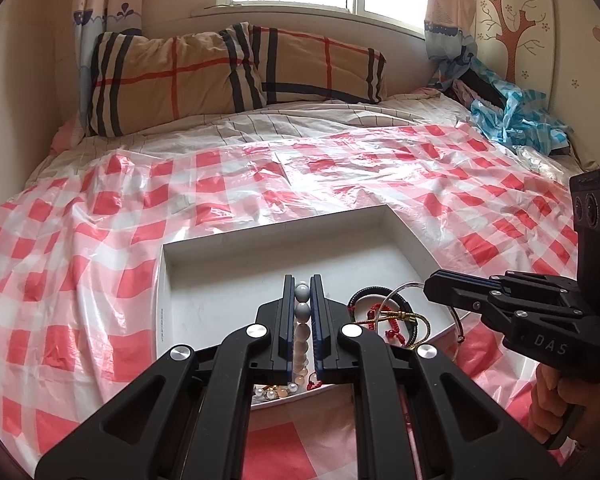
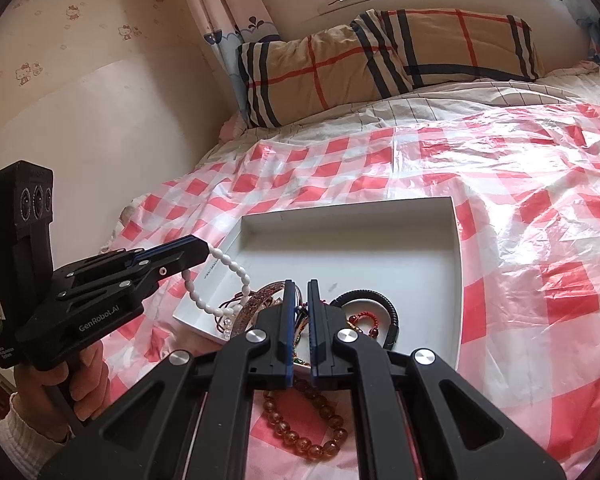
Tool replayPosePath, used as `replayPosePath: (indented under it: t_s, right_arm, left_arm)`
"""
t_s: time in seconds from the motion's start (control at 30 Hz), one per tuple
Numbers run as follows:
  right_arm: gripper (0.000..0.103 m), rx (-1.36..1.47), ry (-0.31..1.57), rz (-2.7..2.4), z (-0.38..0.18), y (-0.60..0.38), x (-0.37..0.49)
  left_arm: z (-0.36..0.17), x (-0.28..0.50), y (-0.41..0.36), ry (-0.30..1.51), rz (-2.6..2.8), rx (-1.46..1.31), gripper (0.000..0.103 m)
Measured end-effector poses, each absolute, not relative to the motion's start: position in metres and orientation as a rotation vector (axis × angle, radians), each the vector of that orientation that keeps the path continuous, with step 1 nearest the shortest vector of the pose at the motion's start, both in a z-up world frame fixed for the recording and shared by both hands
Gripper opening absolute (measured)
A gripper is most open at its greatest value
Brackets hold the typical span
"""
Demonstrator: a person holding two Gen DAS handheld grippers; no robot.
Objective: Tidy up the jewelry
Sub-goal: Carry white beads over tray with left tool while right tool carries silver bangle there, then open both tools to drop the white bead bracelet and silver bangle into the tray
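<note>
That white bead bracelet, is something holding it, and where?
Yes. The left gripper pinches the white bead bracelet by a few beads at the top of its loop; the rest hangs over the tray.

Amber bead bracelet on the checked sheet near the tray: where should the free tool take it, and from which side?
Take the amber bead bracelet from above, pinching across one bead at its far arc. It lies flat as an open loop on the sheet, so one finger can drop inside the ring.

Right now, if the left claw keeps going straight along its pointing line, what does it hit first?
Likely the bare floor of the shallow white cardboard tray; the left claw, shut on a white bead bracelet, points there. Depth uncertain.
</note>
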State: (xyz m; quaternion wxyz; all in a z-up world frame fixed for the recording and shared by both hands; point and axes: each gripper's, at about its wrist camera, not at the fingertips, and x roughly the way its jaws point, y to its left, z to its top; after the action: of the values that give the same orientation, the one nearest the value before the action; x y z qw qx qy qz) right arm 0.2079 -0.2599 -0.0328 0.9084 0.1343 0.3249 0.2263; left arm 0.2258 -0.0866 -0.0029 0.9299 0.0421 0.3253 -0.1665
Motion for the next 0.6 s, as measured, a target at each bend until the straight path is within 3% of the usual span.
replayPosePath:
  t_s: [0.6]
  right_arm:
    - [0.007,0.248,0.711,0.406,-0.058,-0.259,0.229]
  left_arm:
    - [-0.058,0.25,-0.072,0.795,-0.247,0.076,0.007]
